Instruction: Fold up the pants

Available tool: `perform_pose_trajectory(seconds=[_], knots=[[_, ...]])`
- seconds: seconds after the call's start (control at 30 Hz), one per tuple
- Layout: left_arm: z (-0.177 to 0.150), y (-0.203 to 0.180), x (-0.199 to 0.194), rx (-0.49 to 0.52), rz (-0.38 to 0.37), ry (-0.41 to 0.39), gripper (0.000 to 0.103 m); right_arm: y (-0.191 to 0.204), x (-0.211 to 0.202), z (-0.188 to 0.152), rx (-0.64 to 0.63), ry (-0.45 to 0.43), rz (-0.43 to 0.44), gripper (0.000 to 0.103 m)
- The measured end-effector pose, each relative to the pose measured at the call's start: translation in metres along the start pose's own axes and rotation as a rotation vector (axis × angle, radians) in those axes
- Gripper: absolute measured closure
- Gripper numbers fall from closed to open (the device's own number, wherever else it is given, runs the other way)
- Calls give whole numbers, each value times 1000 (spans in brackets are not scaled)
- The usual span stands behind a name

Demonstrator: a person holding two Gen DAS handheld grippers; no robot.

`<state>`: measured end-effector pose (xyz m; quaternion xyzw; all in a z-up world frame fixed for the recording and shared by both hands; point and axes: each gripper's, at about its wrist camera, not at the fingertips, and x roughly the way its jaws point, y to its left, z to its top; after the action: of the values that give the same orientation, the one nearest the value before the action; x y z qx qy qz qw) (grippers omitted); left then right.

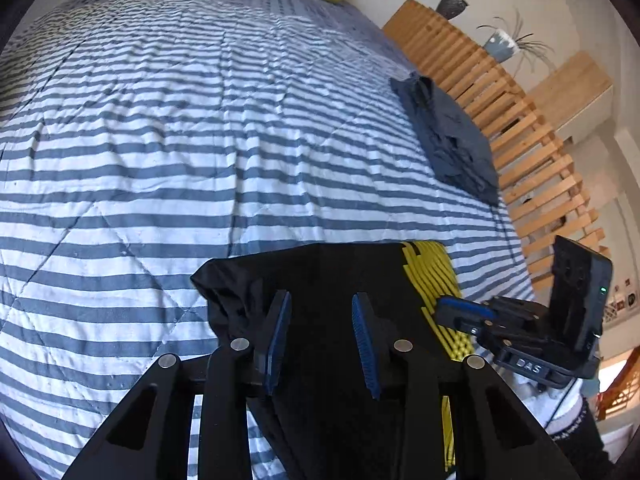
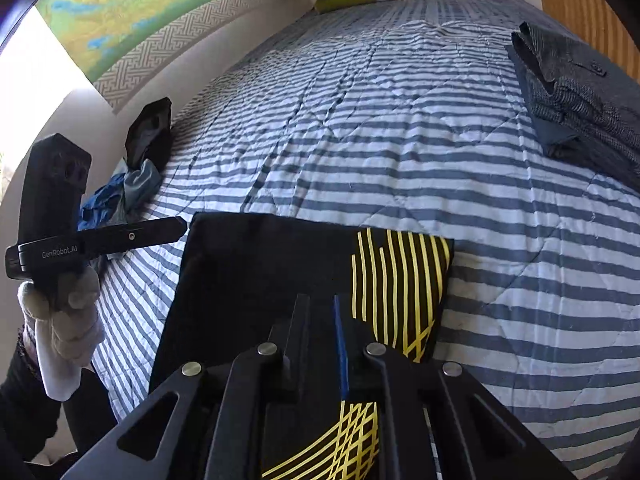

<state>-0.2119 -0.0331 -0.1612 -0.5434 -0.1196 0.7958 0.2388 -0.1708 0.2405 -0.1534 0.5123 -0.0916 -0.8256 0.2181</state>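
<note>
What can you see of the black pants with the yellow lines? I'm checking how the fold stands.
The black pants look like soft, thin fabric with a yellow line print at one side. They lie folded on the striped quilt at its near edge, part hanging over. The right gripper looks shut on them; the left gripper stands open over them.

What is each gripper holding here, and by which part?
The left gripper is open over the black pants, holding nothing. The right gripper's jaws look nearly closed at the pants' near edge, but an actual hold cannot be told.
</note>
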Motion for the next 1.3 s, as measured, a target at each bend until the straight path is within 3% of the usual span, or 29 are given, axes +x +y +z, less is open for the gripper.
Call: perform_pose_trajectory(seconds=[0.07, 0.1, 0.2, 0.23, 0.3, 0.33, 0.37, 0.43, 0.63, 0.8, 0.87, 0.9, 0.93, 1.0, 1.07, 1.13, 1.3], knots=[[-4, 13, 14, -12, 49, 18, 72, -2, 10, -8, -3, 24, -13, 92], [-6, 18, 17, -15, 57, 20, 80, -6, 13, -12, 2, 34, -15, 92], [-11, 23, 1, -16, 71, -12, 80, -18, 16, -20, 6, 49, -57, 92], [-14, 25, -11, -24, 82, -41, 75, -22, 12, -22, 17, 46, -45, 92], [-21, 30, -32, -47, 82, -97, 47, -32, -5, -24, 67, 17, -13, 90], [-26, 34, -40, -71, 75, -109, 43, -38, -17, -26, 93, -17, 10, 80], [-30, 38, -43, -98, 60, -102, 38, -43, -27, -28, 112, -50, 11, 61], [-38, 43, -39, -127, 30, -65, 38, -53, -42, -31, 136, -123, -33, 38], [-45, 47, -3, -186, 17, -18, 38, -79, -29, -31, 248, -104, 35, 38], [-38, 47, 7, -200, 3, -52, 39, -78, -9, -25, 251, -120, 66, 38], [-34, 44, 11, -191, 11, -62, 40, -77, -5, -19, 245, -120, 80, 40], [-33, 41, 14, -171, 28, -63, 49, -76, -2, -15, 240, -119, 85, 42], [-31, 38, 17, -144, 61, -64, 55, -75, 1, -12, 231, -112, 88, 49], [-28, 32, 22, -110, 96, -62, 76, -70, 8, -6, 206, -105, 63, 61], [-27, 28, 24, -109, 102, -65, 86, -66, 15, -1, 184, -85, 62, 82], [-27, 25, 20, -96, 112, -74, 89, -63, 21, 1, 180, -64, 64, 95], [-26, 4, -19, -80, 41, -153, 91, -55, -10, -6, 187, -159, 96, 97]])
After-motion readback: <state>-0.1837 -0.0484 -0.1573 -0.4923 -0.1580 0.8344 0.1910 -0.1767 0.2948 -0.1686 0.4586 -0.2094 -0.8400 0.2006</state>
